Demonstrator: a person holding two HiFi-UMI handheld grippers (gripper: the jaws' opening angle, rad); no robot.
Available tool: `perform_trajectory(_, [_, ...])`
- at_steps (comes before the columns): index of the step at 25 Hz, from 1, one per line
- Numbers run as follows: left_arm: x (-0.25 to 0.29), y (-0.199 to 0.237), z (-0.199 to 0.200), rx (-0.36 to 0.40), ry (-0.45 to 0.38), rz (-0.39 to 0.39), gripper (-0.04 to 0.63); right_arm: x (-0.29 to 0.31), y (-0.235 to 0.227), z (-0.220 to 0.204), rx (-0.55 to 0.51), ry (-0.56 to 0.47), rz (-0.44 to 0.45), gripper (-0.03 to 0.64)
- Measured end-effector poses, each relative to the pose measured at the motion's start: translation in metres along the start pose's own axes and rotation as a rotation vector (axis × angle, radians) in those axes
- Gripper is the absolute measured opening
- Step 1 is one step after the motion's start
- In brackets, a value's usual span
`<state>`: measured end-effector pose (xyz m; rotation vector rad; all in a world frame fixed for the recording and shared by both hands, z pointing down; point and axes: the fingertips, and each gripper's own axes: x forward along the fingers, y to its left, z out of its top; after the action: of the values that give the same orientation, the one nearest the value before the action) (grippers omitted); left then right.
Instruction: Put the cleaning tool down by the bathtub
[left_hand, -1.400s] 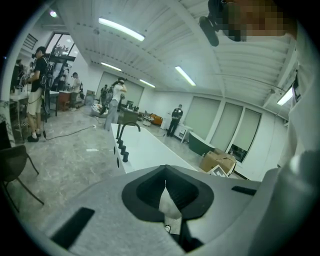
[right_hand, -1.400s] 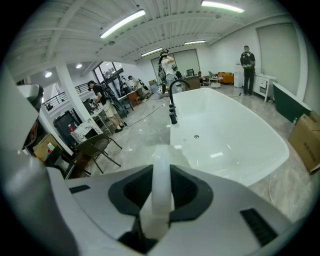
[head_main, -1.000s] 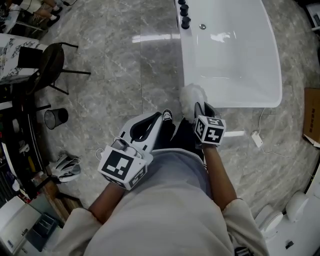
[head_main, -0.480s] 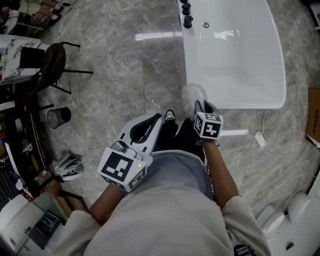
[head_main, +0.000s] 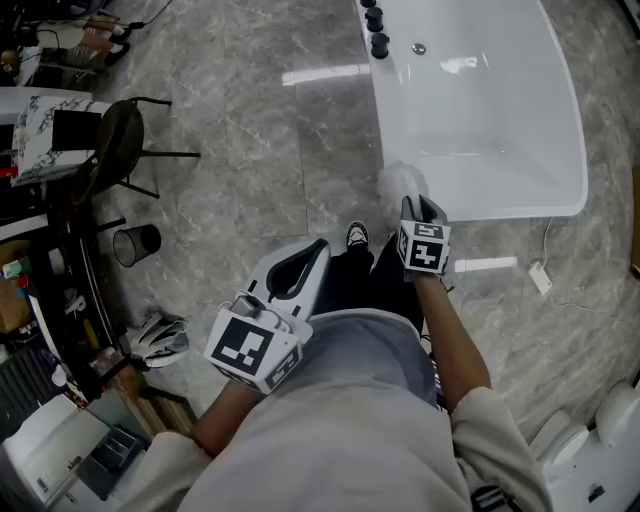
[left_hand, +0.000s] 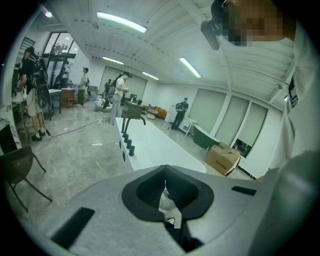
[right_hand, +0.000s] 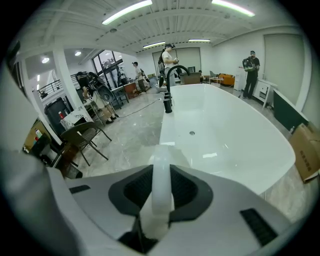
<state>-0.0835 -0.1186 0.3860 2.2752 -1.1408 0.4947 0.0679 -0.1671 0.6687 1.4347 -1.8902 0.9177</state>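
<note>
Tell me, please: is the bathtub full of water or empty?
Empty: the bathtub shows a bare white bottom, with its drain in plain sight and no water line.

The left gripper (head_main: 318, 250) hangs before the torso, jaws together. The right gripper (head_main: 420, 208), arm extended downward, clamps the cleaning tool (right_hand: 161, 187).

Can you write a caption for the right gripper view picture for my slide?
Right gripper clamps the white cleaning tool by its handle, the bathtub and black tap ahead.

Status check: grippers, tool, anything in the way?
Left gripper shut, empty. Right gripper shut on cleaning tool, fluffy head at near corner of bathtub. Person's shoe close beside it.
</note>
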Motion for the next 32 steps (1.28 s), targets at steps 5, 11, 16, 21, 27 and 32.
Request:
perform_trajectory(5, [0.0,0.001,-0.002,0.007,0.019,0.004,0.007,0.015,-0.006,0.002,-0.007,-0.029,-0.033,0.085])
perform_trajectory(11, [0.001,0.005,-0.004,0.014,0.043,0.009,0.008,0.033,-0.01,-0.001,-0.028,-0.017,-0.059,0.084])
perform_trajectory(16, [0.006,0.009,-0.006,0.018,0.05,0.011,0.008,0.043,-0.012,-0.011,-0.023,0.014,-0.06,0.086])
perform_trajectory(21, [0.008,0.013,-0.001,0.019,0.051,0.003,0.008,0.046,-0.01,-0.013,-0.042,0.047,-0.073,0.086])
perform_trajectory(27, [0.009,0.015,0.002,0.03,0.046,-0.002,0.008,0.05,-0.011,-0.013,-0.028,0.062,-0.066,0.115])
perform_trajectory(32, [0.004,0.018,0.005,0.036,0.033,0.002,0.008,0.046,-0.006,-0.011,-0.01,0.05,-0.058,0.124])
